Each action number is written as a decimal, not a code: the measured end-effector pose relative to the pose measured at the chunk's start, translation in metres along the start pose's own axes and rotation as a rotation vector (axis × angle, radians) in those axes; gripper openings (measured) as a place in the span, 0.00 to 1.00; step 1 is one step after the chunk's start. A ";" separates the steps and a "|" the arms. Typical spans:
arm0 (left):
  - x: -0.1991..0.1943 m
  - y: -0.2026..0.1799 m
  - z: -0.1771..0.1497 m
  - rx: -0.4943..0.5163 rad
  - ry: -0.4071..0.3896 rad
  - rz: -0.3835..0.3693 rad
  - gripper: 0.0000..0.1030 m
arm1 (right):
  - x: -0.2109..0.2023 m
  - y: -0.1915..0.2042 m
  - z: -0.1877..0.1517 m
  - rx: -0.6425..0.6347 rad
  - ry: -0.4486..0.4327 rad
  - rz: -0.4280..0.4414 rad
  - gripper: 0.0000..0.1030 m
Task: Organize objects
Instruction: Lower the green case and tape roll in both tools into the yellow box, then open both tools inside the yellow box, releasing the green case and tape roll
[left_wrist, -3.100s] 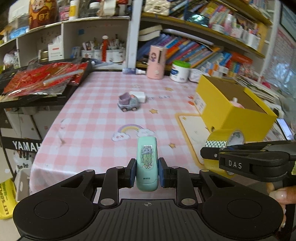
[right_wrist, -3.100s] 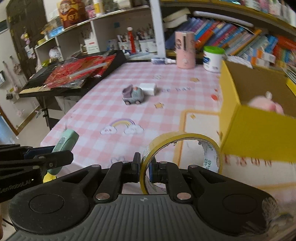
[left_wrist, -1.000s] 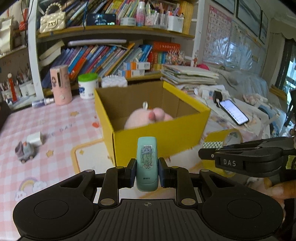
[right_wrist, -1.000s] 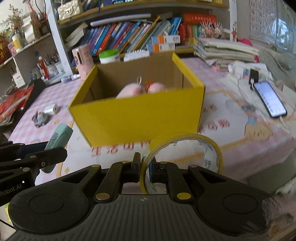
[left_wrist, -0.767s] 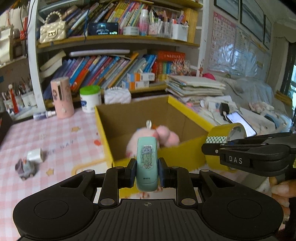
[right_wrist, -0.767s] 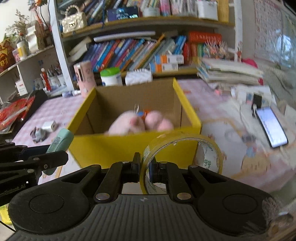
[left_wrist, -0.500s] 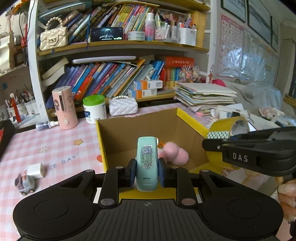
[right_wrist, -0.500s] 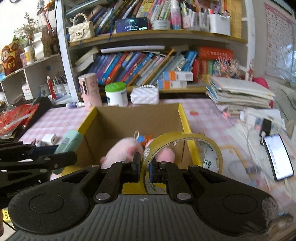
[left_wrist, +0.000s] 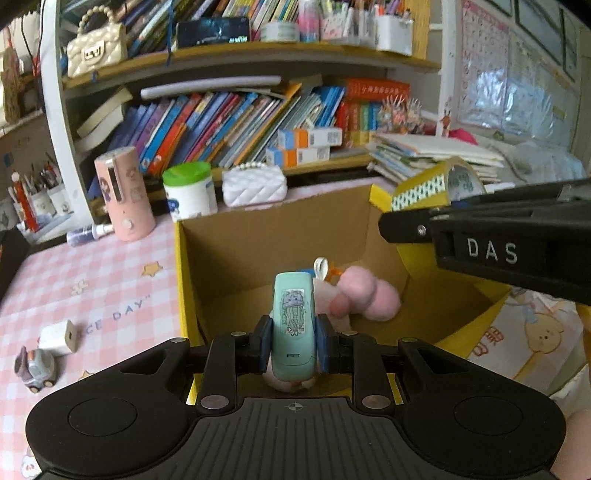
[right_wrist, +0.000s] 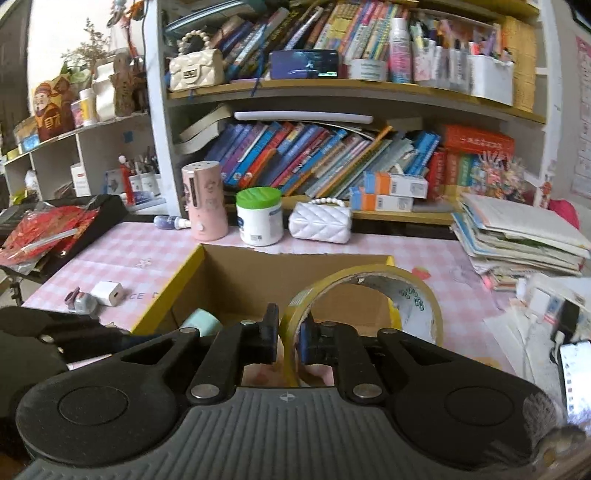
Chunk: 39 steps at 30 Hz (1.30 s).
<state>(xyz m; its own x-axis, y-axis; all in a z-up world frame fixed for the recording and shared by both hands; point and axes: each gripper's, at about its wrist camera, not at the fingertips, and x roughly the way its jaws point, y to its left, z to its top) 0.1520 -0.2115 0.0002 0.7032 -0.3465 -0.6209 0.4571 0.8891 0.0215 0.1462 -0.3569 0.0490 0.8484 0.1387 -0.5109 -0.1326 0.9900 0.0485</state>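
Note:
My left gripper (left_wrist: 294, 341) is shut on a mint-green stapler (left_wrist: 294, 325) with a jellyfish sticker, held above the near side of the open yellow cardboard box (left_wrist: 184, 280). A pink plush toy (left_wrist: 369, 297) lies inside the box. My right gripper (right_wrist: 288, 338) is shut on a roll of yellow tape (right_wrist: 365, 299), held over the box (right_wrist: 173, 284). In the left wrist view the right gripper (left_wrist: 406, 225) and its tape (left_wrist: 439, 184) hang over the box's right wall. The stapler's tip (right_wrist: 201, 321) shows in the right wrist view.
A grey toy car (left_wrist: 35, 365) and a white charger cube (left_wrist: 59, 336) lie on the pink checked tablecloth left of the box. A pink cylinder (left_wrist: 123, 192), a green-lidded jar (left_wrist: 190, 190) and a white purse (left_wrist: 255, 184) stand behind it. Stacked papers (right_wrist: 517, 240) and a phone (right_wrist: 576, 376) lie at the right.
Both grippers have risen and moved forward from beside the table to above the yellow box, each still holding its object. The box interior and plush now lie directly below them.

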 end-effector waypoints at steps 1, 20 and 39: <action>0.003 0.000 -0.001 -0.001 0.007 0.004 0.22 | 0.004 0.000 0.001 -0.006 0.005 0.006 0.10; 0.018 0.001 -0.003 -0.009 0.060 0.018 0.23 | 0.094 -0.031 -0.036 0.182 0.388 0.135 0.10; -0.007 0.002 -0.002 -0.052 -0.012 0.071 0.45 | 0.070 -0.030 -0.033 0.181 0.344 0.133 0.24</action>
<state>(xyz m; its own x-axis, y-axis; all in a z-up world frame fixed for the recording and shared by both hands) 0.1470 -0.2070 0.0029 0.7394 -0.2848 -0.6101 0.3769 0.9259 0.0245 0.1925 -0.3780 -0.0167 0.6053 0.2789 -0.7455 -0.1107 0.9570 0.2681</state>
